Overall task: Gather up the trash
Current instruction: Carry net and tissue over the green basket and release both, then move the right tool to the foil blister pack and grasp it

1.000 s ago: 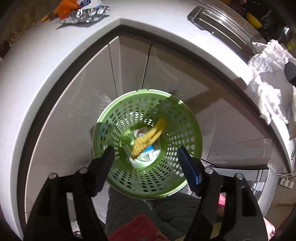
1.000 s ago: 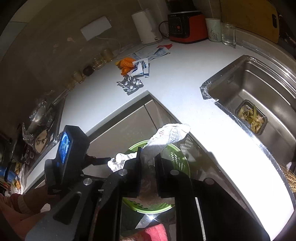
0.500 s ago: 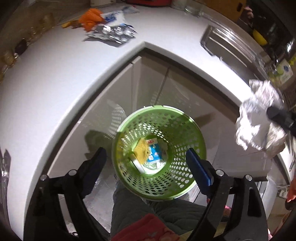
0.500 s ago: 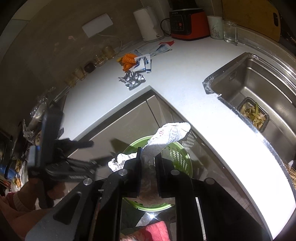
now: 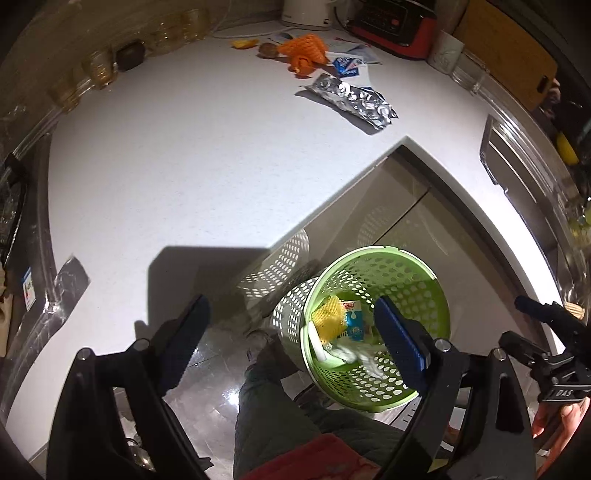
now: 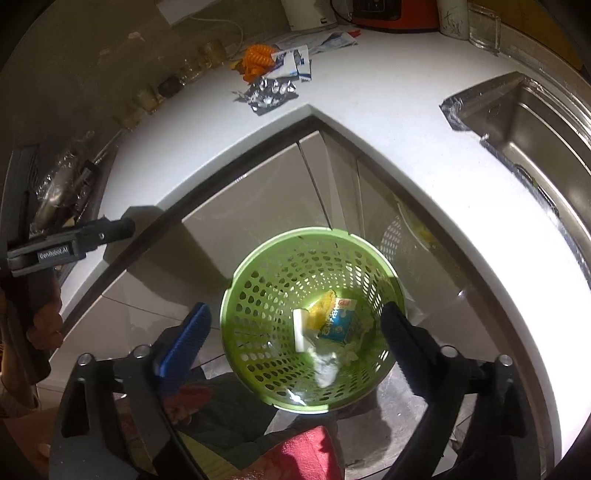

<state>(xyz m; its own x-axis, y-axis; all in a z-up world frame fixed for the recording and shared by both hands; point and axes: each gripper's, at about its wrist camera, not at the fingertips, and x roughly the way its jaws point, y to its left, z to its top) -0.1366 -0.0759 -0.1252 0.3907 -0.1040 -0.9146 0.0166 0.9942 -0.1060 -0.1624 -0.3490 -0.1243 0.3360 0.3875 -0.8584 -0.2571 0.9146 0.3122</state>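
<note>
Across the upper half of both wrist views spreads a white L-shaped kitchen countertop [image 5: 192,155], its inner corner pointing down toward glossy beige cabinet doors [image 6: 258,218]. At the right of the right wrist view a stainless steel sink [image 6: 546,122] is sunk into the counter. Along the top edge stand a white kettle [image 5: 308,13], a red and black appliance [image 5: 393,27] and a row of glass jars [image 5: 96,66] against the wall.

Below the counter corner, in the lower centre of both views, a round green perforated plastic basket [image 6: 258,295] sits on the shiny floor. Inside it lie a yellow foam net [image 6: 323,308], a small blue and white carton [image 6: 338,321] and a crumpled white paper [image 6: 327,363], blurred and free of the pads.

On the counter near the top, crumpled silver foil packaging [image 5: 354,99], an orange foam net [image 5: 304,50] and a torn blue and white wrapper [image 5: 347,64] lie close together.

The right gripper [image 6: 295,339] hangs over the basket, its jaws having just been opening and now spread wide with nothing between the pads. The left gripper [image 5: 291,336] is also spread wide and empty, its jaws having just been opening, at the counter edge beside the basket.
</note>
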